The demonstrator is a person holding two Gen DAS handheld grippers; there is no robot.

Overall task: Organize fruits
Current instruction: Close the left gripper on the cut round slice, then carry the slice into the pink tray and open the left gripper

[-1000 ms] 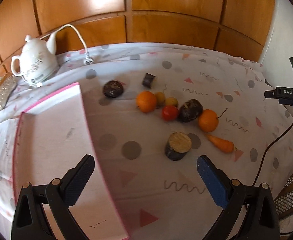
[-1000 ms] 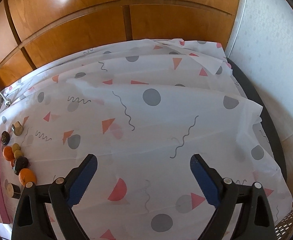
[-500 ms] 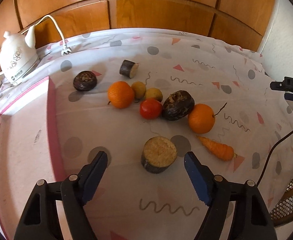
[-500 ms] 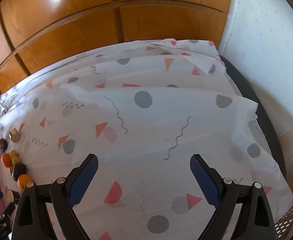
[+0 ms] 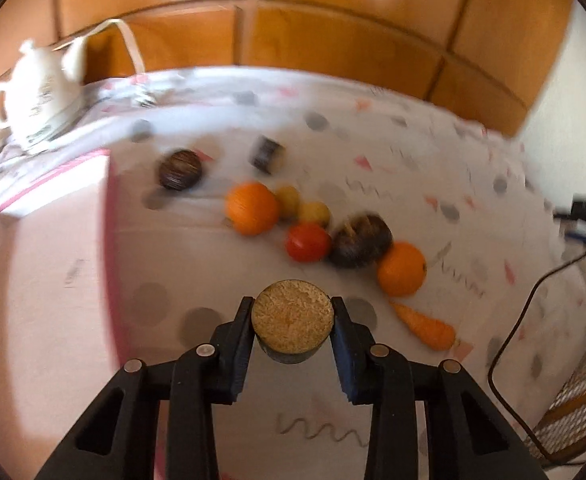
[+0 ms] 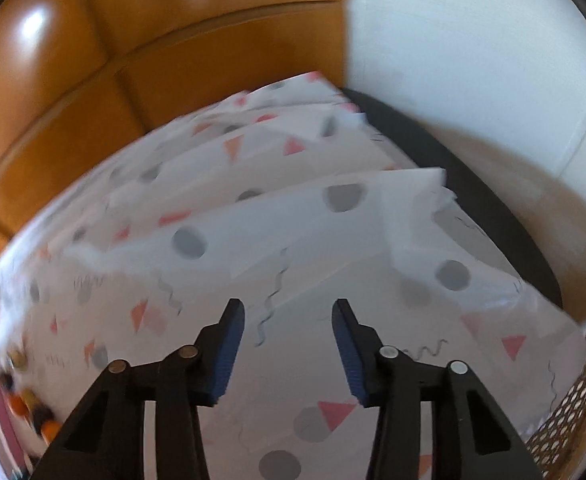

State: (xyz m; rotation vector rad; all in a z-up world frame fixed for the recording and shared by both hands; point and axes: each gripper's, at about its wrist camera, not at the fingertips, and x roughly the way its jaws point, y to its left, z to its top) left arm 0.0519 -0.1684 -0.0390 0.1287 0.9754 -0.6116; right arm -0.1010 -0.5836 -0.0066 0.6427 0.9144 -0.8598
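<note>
Left of our left gripper (image 5: 292,325) we see the pink box (image 5: 45,264), with a white kettle (image 5: 39,96) far beyond it. The gripper itself pinches a round dark-skinned fruit slice (image 5: 292,322), both pads pressed to its sides, cut face toward us. Ahead lie an orange (image 5: 251,214), a tomato (image 5: 308,242) and a dark fruit (image 5: 361,247), touching in a row; a second orange (image 5: 401,274) and a carrot (image 5: 425,326) sit ahead to the right. Our right gripper (image 6: 289,320) is partly spread over the patterned cloth (image 6: 333,240), holding nothing; whether it touches the cloth we cannot tell.
</note>
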